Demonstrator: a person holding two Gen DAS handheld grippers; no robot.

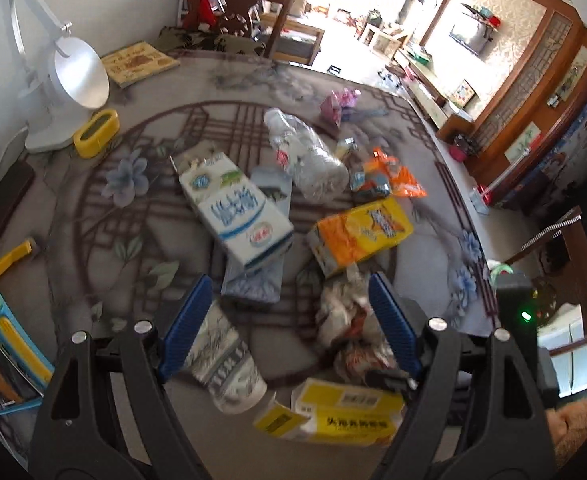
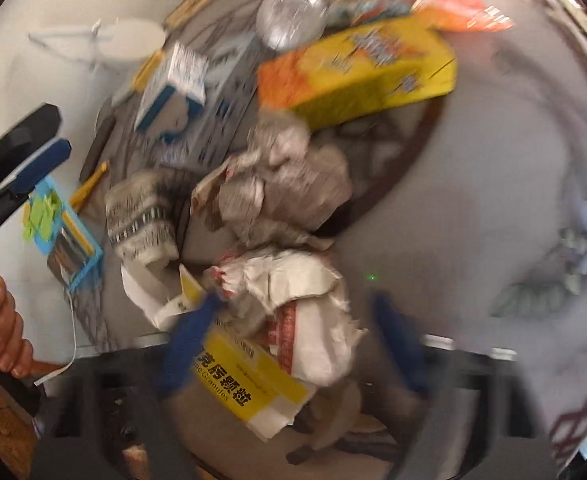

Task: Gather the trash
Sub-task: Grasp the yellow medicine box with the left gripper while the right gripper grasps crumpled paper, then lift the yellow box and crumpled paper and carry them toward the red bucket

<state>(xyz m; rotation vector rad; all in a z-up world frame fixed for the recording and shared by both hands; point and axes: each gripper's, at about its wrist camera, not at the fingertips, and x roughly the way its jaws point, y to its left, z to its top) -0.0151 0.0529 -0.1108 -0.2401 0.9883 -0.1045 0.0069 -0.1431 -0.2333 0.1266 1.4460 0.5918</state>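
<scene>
A: Left wrist view; report the gripper state.

B: The left gripper [image 1: 289,320] hangs above the table [image 1: 433,264] with its blue fingers [image 1: 189,320] spread wide; nothing sits between them in a grasp.

A: Location of the trash?

B: All of it lies on the patterned tablecloth; a white-and-blue carton [image 1: 237,216] rests on a pale blue box [image 1: 259,252] at centre; a crushed clear bottle [image 1: 305,156] lies just beyond them; an orange-and-yellow pack [image 1: 361,236] lies to the right, with orange wrappers [image 1: 389,178] behind it; crumpled paper [image 1: 345,320] lies near the right finger; a patterned paper cup [image 1: 225,360] lies on its side near the left finger; a yellow-and-white medicine box [image 1: 333,412] lies nearest the camera.

A: Other items?

B: A white desk lamp [image 1: 73,84] and a yellow case [image 1: 95,132] stand at the far left; a book [image 1: 137,62] lies behind them.

A: Right wrist view.

B: Heavily blurred; the right gripper [image 2: 293,340] is wide open, its blue fingers [image 2: 185,344] on either side of a crumpled paper wad [image 2: 305,312] without closing on it; the medicine box [image 2: 249,384] lies under that wad; a second wad [image 2: 285,184] lies beyond; the pack [image 2: 365,76] and bottle [image 2: 291,12] are farther off; the left gripper [image 2: 25,168] shows at the left edge, held by a hand [image 2: 1,328].
</scene>
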